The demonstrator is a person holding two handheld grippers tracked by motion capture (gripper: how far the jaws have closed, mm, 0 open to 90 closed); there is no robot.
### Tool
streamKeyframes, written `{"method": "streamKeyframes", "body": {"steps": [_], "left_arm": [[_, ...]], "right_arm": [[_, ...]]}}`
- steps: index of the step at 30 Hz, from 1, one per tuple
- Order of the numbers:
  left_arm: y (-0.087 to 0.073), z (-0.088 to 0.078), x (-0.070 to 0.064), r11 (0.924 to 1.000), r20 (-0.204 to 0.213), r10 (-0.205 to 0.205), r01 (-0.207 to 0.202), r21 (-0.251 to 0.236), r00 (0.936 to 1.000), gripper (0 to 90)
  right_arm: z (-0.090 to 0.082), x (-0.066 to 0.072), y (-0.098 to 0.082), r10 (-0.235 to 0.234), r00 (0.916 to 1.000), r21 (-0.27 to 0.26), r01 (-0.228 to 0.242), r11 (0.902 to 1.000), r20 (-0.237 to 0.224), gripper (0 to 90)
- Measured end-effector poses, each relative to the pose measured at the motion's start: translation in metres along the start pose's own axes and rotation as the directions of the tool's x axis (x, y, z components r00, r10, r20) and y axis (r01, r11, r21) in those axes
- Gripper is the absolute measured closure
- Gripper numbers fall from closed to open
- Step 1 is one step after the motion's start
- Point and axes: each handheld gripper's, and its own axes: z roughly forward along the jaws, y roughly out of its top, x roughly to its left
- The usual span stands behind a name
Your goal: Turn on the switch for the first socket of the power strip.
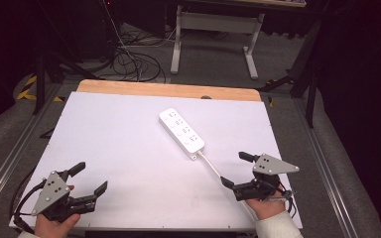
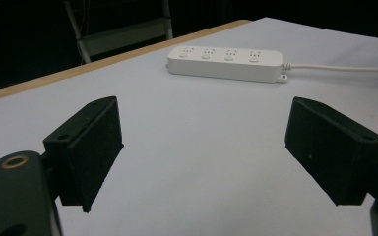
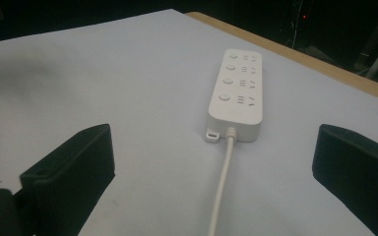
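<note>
A: Where is the power strip (image 1: 181, 130) lying relative to the two tools?

B: It is lying flat, sockets up, well ahead of both. The left gripper (image 1: 89, 177) is holding its jaws spread wide with nothing between them, and the strip is sitting beyond the gap, toward its right jaw. The right gripper (image 1: 235, 170) is also standing wide apart and empty; in the right gripper view the strip (image 3: 237, 93) is resting ahead of the gap, and its cord (image 3: 222, 182) is running back between the jaws.

A: How is it likely to handle?

B: It is looking like a rigid plastic body, probably light, smooth and a bit slippery. The cord is looking stiff enough to tug the body round if pulled. A pinch across the narrow sides, near the middle of its length, is seeming the safest hold, since the jaws are opening wider than the strip. Gripping the cord alone is risking a swing.

A: And the surface?

B: The white sheet (image 1: 129, 148) covering the table is looking matte and flat, so the strip is probably going to slide if pushed. A wooden edge (image 1: 168, 90) is showing past the sheet's far side.

A: The room?

B: It is staying dark around the table. Grey carpet (image 1: 218, 59), loose cables (image 1: 134, 62) and the legs of a white stand (image 1: 213, 34) are showing beyond the far edge.
</note>
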Motion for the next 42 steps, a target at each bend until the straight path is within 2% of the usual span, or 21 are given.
{"method": "streamKeyframes", "body": {"steps": [9, 16, 19, 21, 25, 33, 35, 39, 42], "left_arm": [[0.0, 0.001, 0.0, 1.0, 0.003, -0.004, 0.004, 0.007, 1.0, 14.9], [-0.001, 0.001, 0.0, 0.9999, 0.002, -0.004, 0.004, 0.01, 1.0, 14.9], [-0.001, 0.002, 0.0, 0.9999, -0.003, 0.0, 0.0, 0.016, 1.0, 15.5], [-0.001, 0.002, 0.0, 0.9999, -0.002, -0.001, 0.001, 0.015, 1.0, 15.5], [-0.001, 0.002, 0.0, 0.9998, -0.002, 0.008, -0.008, 0.017, 1.0, 15.5], [-0.001, 0.002, -0.001, 0.9997, 0.002, 0.011, -0.011, 0.02, 0.9999, 15.5], [-0.001, 0.002, 0.0, 0.9997, 0.001, 0.014, -0.014, 0.019, 0.9999, 15.5], [-0.001, 0.002, -0.001, 0.9999, 0.002, 0.007, -0.007, 0.015, 1.0, 15.5], [-0.001, 0.002, -0.001, 0.9999, 0.002, 0.007, -0.007, 0.015, 1.0, 15.5]], "right_arm": [[0.01, -0.001, 0.018, -0.013, 0.9996, 0.019, 0.013, 0.9997, -0.026, 3.1], [0.017, -0.004, 0.025, 0.002, 0.9993, 0.03, -0.001, 0.9995, -0.038, 2.2], [0.022, -0.005, 0.028, 0.008, 0.9998, 0.05, -0.007, 0.9987, -0.018, 2.1], [0.024, -0.005, 0.028, 0.015, 0.9997, 0.058, -0.014, 0.9982, -0.021, 1.5], [0.033, -0.002, 0.031, 0.025, 0.9995, 0.069, -0.026, 0.9972, 0.018, 1.4], [0.04, 0.001, 0.036, 0.015, 0.999, 0.074, -0.018, 0.9971, 0.041, 1.4], [0.041, 0.0, 0.038, 0.02, 0.9994, 0.073, -0.022, 0.9971, 0.027, 1.4], [0.043, -0.001, 0.043, 0.02, 0.9995, 0.072, -0.021, 0.9972, 0.025, 5.5], [0.046, -0.001, 0.046, 0.031, 0.999, 0.068, -0.033, 0.9971, 0.034, 12.6]]}}
